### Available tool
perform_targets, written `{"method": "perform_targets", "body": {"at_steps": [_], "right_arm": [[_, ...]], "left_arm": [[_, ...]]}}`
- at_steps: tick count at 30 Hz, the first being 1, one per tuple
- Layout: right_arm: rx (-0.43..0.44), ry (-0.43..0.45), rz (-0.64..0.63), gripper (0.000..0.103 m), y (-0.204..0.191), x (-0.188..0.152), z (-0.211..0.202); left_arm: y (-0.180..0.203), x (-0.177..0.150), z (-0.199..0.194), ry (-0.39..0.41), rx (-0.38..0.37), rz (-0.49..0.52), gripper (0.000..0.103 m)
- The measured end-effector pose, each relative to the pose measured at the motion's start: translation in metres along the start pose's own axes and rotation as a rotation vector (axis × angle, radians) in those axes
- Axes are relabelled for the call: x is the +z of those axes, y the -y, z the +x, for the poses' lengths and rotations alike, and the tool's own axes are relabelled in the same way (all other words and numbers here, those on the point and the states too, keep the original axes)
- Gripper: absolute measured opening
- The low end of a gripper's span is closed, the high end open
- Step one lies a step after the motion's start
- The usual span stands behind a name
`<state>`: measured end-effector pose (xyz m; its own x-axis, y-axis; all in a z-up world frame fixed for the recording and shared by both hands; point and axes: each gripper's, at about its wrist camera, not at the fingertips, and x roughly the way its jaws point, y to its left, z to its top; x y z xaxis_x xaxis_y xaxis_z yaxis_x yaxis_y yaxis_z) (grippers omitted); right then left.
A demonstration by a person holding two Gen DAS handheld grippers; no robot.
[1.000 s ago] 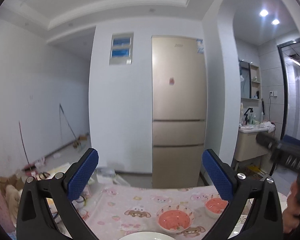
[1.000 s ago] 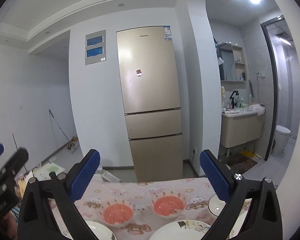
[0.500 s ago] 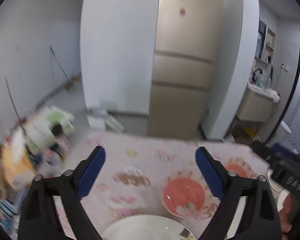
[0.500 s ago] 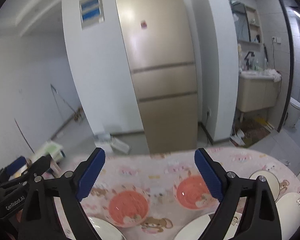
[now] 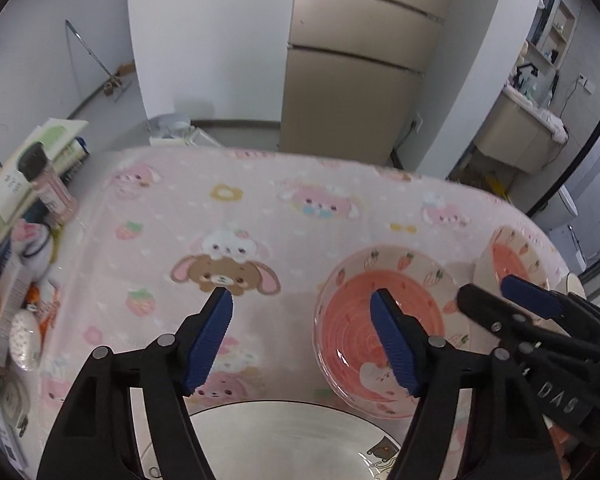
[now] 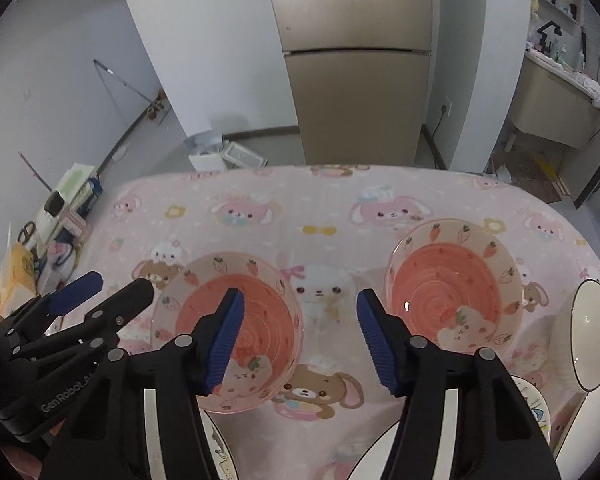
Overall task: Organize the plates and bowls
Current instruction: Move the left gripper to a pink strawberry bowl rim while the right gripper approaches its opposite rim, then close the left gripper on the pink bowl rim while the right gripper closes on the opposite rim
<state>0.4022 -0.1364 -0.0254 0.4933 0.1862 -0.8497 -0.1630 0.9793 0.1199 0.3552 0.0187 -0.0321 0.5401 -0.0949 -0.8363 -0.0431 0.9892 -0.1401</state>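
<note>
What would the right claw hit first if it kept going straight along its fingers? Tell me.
Most likely the pink cartoon tablecloth, in the bare gap between the two strawberry bowls. The right claw is open and empty, its jaws have just been closing, and it is aimed at that gap. Depth is unclear, so a finger might clip a bowl rim.

You are working in a lived-in home: a table under a pink cartoon-animal cloth [image 6: 332, 216] stands before a tall beige refrigerator [image 6: 352, 60], with a bathroom vanity [image 6: 556, 92] through the doorway at right and household clutter [image 5: 32, 208] piled at left
</note>
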Motion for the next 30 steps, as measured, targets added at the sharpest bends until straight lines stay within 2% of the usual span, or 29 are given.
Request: {"method": "perform_targets", "body": {"at_steps": [2, 6, 8, 9, 11, 13, 16, 21, 23, 25, 26, 30], "right_arm": [[0.011, -0.03, -0.002, 0.06, -0.005, -0.003, 0.008], [0.029, -0.094, 0.032, 0.048, 0.001, -0.008, 0.022], [0.055, -0.108, 0.045, 0.045, 0.004, -0.009, 0.03], [0.08, -0.121, 0.056, 0.04, 0.005, -0.011, 0.033], [0.102, -0.144, 0.065, 0.033, 0.006, -0.012, 0.039], [0.098, -0.154, 0.056, 0.029, 0.003, -0.013, 0.043], [0.078, -0.167, 0.05, 0.028, -0.001, -0.016, 0.051], [0.051, -0.186, 0.079, 0.013, 0.002, -0.018, 0.059], [0.085, -0.203, 0.112, 0.011, 0.007, -0.019, 0.063], [0.094, -0.207, 0.11, 0.01, 0.008, -0.02, 0.066], [0.103, -0.208, 0.116, 0.009, 0.009, -0.02, 0.067], [0.114, -0.208, 0.128, 0.009, 0.01, -0.02, 0.066]], "left_arm": [[-0.001, -0.001, 0.008, -0.018, 0.004, -0.002, 0.064], [-0.003, -0.003, 0.022, -0.059, -0.005, -0.018, 0.055], [-0.003, -0.005, 0.028, -0.081, -0.014, -0.023, 0.054], [-0.004, -0.006, 0.031, -0.088, -0.018, -0.025, 0.052], [-0.005, -0.007, 0.037, -0.113, -0.039, -0.04, 0.041], [-0.006, -0.008, 0.042, -0.141, -0.055, -0.051, 0.025], [-0.007, -0.012, 0.049, -0.167, -0.083, -0.066, 0.019], [-0.011, -0.016, 0.059, -0.212, -0.119, -0.098, 0.017], [-0.011, -0.016, 0.058, -0.21, -0.127, -0.093, 0.017], [-0.011, -0.015, 0.056, -0.203, -0.139, -0.093, 0.009], [-0.01, -0.015, 0.054, -0.201, -0.145, -0.095, 0.009], [-0.005, -0.015, 0.053, -0.193, -0.106, -0.083, 0.008]]}}
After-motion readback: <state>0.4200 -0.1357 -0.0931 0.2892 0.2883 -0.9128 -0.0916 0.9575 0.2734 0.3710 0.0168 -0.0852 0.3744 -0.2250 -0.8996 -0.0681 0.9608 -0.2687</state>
